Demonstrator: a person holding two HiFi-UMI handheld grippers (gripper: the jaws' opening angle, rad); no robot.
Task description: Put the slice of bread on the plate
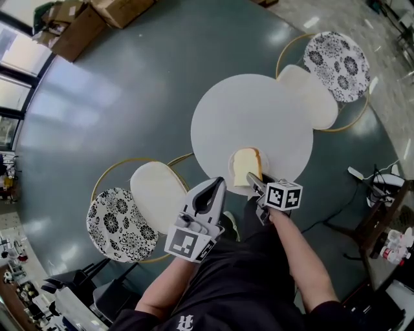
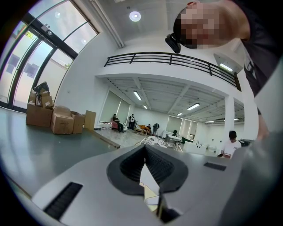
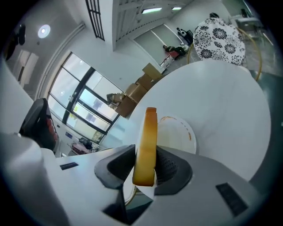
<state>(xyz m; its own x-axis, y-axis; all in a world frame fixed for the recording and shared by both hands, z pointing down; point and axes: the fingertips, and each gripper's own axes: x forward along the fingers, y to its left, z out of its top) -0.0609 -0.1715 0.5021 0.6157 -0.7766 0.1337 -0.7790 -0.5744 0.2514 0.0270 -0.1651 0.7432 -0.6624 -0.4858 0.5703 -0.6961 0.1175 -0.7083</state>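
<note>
A slice of bread (image 1: 246, 165) with a brown crust stands on edge between the jaws of my right gripper (image 1: 257, 183), which is shut on it. It hangs just above a small white plate (image 1: 264, 159) at the near edge of the round white table (image 1: 259, 110). In the right gripper view the slice of bread (image 3: 150, 128) shows edge-on, both pads pressing its faces, with the plate (image 3: 179, 132) right behind it. My left gripper (image 1: 215, 189) is beside the table's near-left edge, off the table. Its jaws (image 2: 145, 149) meet at the tips with nothing in them.
Two chairs with floral backs and cream seats flank the table, one at the far right (image 1: 336, 58) and one at the near left (image 1: 116, 223). Cardboard boxes (image 1: 97, 19) stand on the floor far off. A power strip and cables (image 1: 357, 173) lie to the right.
</note>
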